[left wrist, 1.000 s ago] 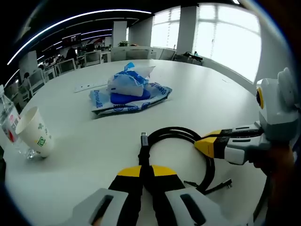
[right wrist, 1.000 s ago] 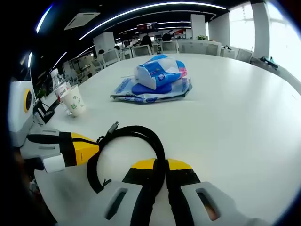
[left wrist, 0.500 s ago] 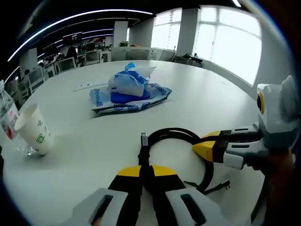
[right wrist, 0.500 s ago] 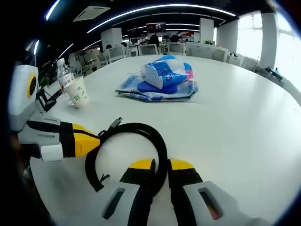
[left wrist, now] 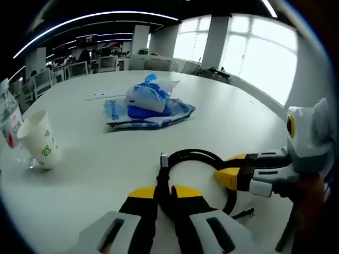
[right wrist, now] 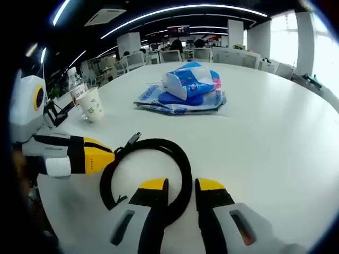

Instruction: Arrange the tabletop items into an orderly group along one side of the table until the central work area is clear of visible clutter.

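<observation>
Taking the coiled black cable [left wrist: 204, 164] as the landmark and reading the left gripper view from left to right: a clear water bottle [left wrist: 7, 132] and a paper cup [left wrist: 38, 142] stand touching each other well to the cable's left, already near the table [left wrist: 95, 180] edge; beyond the cable lies a heap of blue-and-white plastic packaging [left wrist: 151, 103], with a white power strip [left wrist: 100, 96] just behind it, so the centre is not yet tidy.

The left gripper [left wrist: 164, 191] is pinched narrow on the cable's plug end, likely to stop the coil springing loose; the right gripper [left wrist: 225, 177] reaches in from the right, touching the loop's far side.

In the right gripper view the left gripper [right wrist: 103, 159] comes in at the coil's [right wrist: 153, 169] left; the right gripper [right wrist: 180, 185] has its jaws parted around the near arc of the loop, with daylight either side, so it seems to be straddling rather than clamping; a two-handed hold probably keeps the coil's shape for shifting it sideways.
</observation>
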`<state>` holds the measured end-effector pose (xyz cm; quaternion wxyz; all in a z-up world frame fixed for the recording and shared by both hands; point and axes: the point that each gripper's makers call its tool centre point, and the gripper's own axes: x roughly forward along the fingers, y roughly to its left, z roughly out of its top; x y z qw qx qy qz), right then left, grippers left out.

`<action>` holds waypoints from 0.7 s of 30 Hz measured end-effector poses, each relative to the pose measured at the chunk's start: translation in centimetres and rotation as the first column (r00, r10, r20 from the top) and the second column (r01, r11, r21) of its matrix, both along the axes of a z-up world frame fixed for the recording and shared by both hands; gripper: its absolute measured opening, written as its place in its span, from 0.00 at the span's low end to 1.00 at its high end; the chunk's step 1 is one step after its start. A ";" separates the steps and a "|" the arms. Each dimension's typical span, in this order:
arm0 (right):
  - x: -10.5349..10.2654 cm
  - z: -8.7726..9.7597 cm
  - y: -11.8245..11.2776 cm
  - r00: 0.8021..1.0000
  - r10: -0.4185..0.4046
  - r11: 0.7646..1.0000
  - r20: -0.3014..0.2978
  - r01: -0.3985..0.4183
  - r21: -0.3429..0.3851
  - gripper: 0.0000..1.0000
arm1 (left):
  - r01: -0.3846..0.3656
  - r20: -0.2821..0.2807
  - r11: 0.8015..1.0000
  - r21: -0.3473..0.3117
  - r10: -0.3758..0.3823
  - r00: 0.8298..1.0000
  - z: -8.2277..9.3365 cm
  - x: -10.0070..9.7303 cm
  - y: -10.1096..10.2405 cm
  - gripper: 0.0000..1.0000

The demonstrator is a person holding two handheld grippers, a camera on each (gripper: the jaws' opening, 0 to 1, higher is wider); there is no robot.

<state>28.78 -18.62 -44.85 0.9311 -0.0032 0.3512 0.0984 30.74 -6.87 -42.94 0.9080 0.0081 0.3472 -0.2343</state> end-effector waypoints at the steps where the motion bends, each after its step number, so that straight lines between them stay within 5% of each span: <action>1: 0.0 0.0 0.0 1.000 0.000 1.000 -0.001 0.000 -0.001 0.20 | 0.002 0.001 1.000 0.000 -0.002 1.000 0.0 0.0 0.0 0.10; 21: 1.1 2.9 -0.6 0.994 0.011 1.000 0.106 -0.013 0.026 0.35 | -0.026 0.144 0.997 -0.071 0.036 0.989 3.5 2.1 1.0 0.35</action>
